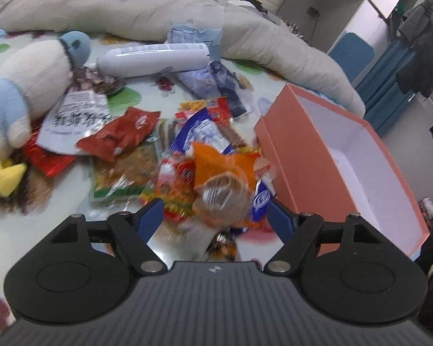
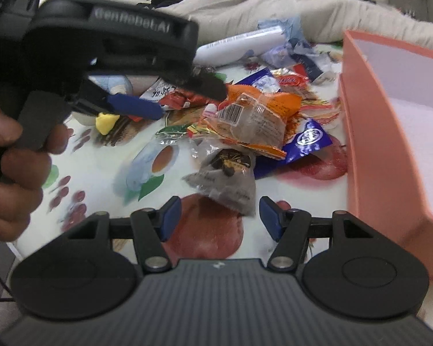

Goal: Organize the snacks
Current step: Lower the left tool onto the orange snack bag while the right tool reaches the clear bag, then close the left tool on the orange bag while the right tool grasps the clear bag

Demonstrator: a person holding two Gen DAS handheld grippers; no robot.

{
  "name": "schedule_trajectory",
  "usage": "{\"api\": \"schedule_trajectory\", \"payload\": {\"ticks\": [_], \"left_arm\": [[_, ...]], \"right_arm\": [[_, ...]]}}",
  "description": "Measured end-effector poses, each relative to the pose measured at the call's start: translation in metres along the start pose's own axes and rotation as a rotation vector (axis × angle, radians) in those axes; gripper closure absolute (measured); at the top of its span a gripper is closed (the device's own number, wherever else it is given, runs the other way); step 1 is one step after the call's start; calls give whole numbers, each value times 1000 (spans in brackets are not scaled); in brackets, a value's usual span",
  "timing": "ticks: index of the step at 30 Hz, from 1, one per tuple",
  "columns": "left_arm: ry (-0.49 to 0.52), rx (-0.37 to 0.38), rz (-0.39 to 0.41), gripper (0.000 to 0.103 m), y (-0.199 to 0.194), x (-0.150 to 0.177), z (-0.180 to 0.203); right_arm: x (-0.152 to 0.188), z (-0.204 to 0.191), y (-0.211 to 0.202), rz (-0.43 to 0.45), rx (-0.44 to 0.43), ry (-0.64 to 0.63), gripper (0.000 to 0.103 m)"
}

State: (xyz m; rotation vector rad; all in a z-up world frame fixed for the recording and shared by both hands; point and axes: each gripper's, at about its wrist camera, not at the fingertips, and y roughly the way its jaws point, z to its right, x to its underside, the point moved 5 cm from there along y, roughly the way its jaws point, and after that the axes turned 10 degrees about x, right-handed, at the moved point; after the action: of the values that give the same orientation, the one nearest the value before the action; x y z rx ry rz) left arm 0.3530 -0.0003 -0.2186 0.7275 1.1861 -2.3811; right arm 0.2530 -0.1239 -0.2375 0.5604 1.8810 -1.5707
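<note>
Left wrist view: left hand-held gripper (image 1: 215, 216) open, nothing clamped, jaws either side of the near end of an orange snack packet (image 1: 225, 170) on top of the snack pile (image 1: 147, 150) on the bed sheet. Pink box (image 1: 291, 161) just right of the pile, interior bare where visible. Step judged: reaching for a first pick.

Right wrist view: right hand-held gripper (image 2: 216, 216) open and empty, a grey sachet (image 2: 228, 181) just ahead. Next: close squarely on one packet only, then carry it over the box wall.
</note>
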Motion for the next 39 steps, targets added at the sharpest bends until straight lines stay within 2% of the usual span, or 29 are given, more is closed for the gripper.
{"api": "schedule_trajectory", "payload": {"ticks": [2, 3, 7, 10, 15, 21, 23, 26, 33, 34, 39], "left_arm": [[-5, 26, -11, 27, 10, -4, -2], [-7, 35, -20, 29, 16, -7, -3], [-5, 49, -47, 31, 37, -12, -8], [-50, 77, -47, 32, 48, -16, -15], [-16, 63, -86, 33, 65, -16, -15], [36, 70, -149, 33, 79, -12, -9], [75, 62, -158, 33, 81, -13, -5], [106, 64, -174, 33, 83, -14, -1], [79, 86, -213, 34, 88, -6, 1], [76, 82, -211, 41, 87, -6, 2], [90, 67, -206, 50, 84, 0, 9]], "right_arm": [[-5, 4, 9, -11, -16, 22, 24], [-8, 5, 13, -11, -27, 27, 23], [-14, 4, 28, -12, -24, 3, 23], [-16, 3, 40, -29, -32, -9, 23], [-18, -3, 51, -47, -53, -15, 23], [-16, -6, 52, -48, -50, -32, 27], [-14, -6, 47, -56, -62, -35, 36], [-9, -8, 41, -56, -59, -64, 39], [2, -5, 23, -61, -56, -82, 42], [4, -5, 21, -61, -54, -85, 42], [17, -2, 2, -69, -34, -94, 42]]}}
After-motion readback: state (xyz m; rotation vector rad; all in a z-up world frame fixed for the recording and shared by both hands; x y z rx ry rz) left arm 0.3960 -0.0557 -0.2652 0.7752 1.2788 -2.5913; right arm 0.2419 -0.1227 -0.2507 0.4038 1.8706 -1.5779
